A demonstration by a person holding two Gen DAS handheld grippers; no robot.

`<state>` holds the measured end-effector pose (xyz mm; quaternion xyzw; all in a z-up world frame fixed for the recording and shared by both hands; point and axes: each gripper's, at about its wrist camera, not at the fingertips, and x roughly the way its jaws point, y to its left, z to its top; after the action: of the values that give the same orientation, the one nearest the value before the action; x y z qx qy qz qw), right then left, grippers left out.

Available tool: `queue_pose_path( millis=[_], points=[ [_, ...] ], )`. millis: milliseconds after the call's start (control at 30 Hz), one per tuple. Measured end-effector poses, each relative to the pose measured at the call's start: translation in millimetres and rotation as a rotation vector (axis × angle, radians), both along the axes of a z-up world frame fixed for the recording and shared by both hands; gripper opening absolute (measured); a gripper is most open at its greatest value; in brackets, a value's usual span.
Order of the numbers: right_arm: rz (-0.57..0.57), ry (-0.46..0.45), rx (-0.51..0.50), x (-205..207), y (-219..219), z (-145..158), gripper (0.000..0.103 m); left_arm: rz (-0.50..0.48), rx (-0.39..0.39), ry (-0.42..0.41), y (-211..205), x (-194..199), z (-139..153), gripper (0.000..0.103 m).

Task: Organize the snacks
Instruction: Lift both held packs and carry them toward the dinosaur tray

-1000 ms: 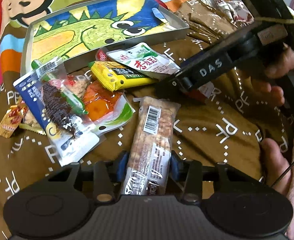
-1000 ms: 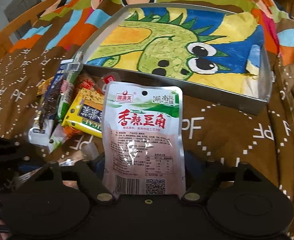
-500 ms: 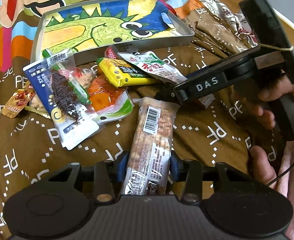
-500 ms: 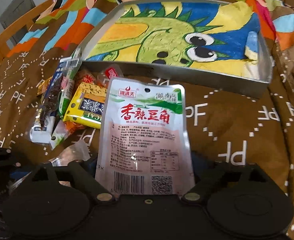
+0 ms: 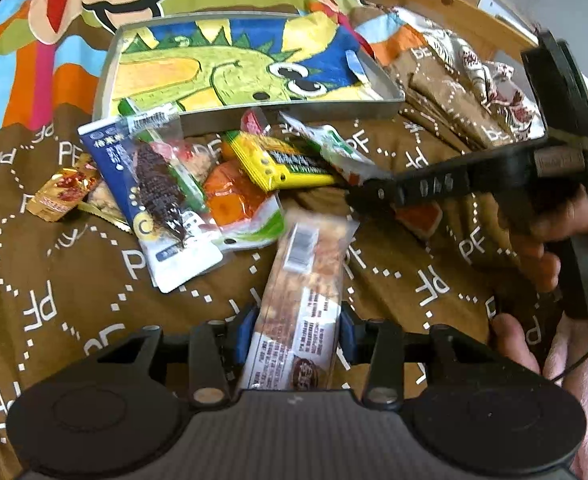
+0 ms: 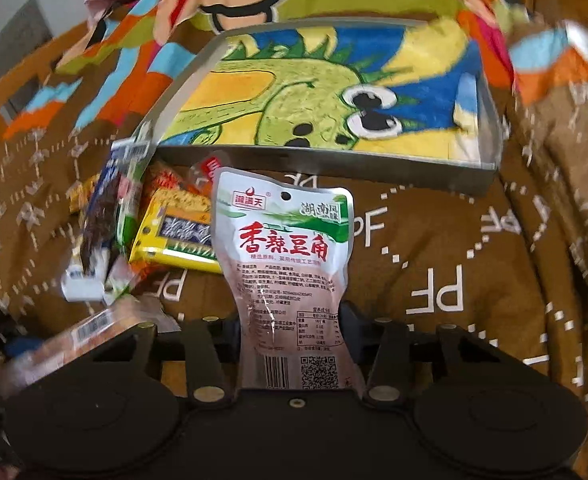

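My left claw [image 5: 294, 334] is clamped on the long nut bar [image 5: 304, 304], blue pads squeezing its sides, its far end reaching toward the snack pile [image 5: 198, 184] in front of the tray [image 5: 290, 110]. My right claw [image 6: 298, 336] has just been closing, and the white pouch [image 6: 290, 264] with red lettering stands between its jaws: a moment ago the pouch lay flat and full-width there, and now its lower half is pinched into a waist by the pads, so I judge the grip has taken. The pouch stands up just short of the tray's near wall, above the brown cloth [image 6: 434, 248]. The tray has nothing in it yet, only its dinosaur picture. The yellow packet [image 5: 282, 162], the blue-and-white bag [image 5: 150, 196] and the orange one [image 5: 230, 200] lie heaped against the tray's near wall, with a small gold sachet [image 5: 62, 190] off to the pile's left. With a snack now secured in each claw, I reckon both can go over the wall into the tray next.
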<state>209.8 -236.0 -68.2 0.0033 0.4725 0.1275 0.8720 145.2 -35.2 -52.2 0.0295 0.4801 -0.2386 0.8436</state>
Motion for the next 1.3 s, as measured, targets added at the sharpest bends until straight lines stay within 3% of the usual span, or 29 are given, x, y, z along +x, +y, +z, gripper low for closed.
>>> queue_pose_path(
  millis=[167, 300, 467, 767, 1000, 1300],
  points=[
    [-0.004, -0.038, -0.045, -9.2, 8.0, 3.0, 0.043, 0.014, -0.036, -0.006, 3.2, 1.8, 5.4, 0.043],
    [-0.028, -0.043, -0.037, -9.4, 5.4, 4.4, 0.042, -0.007, -0.005, 0.015, 0.8, 2.5, -0.8, 0.043],
    [-0.007, -0.130, -0.137, -18.4, 16.2, 12.0, 0.042, -0.032, 0.046, 0.025, -5.3, 2.6, -8.3, 0.043],
    [0.009, -0.188, -0.175, -21.8, 21.8, 17.8, 0.042, -0.052, 0.074, 0.032, -15.1, 12.1, -22.9, 0.048],
    [0.015, -0.259, -0.213, -26.3, 25.3, 23.5, 0.042, -0.037, 0.055, 0.020, -12.5, 5.4, -16.1, 0.043],
    [0.003, -0.370, -0.264, -31.5, 25.4, 33.2, 0.042, 0.021, -0.053, -0.025, -1.3, 0.8, 2.3, 0.042]
  ],
)
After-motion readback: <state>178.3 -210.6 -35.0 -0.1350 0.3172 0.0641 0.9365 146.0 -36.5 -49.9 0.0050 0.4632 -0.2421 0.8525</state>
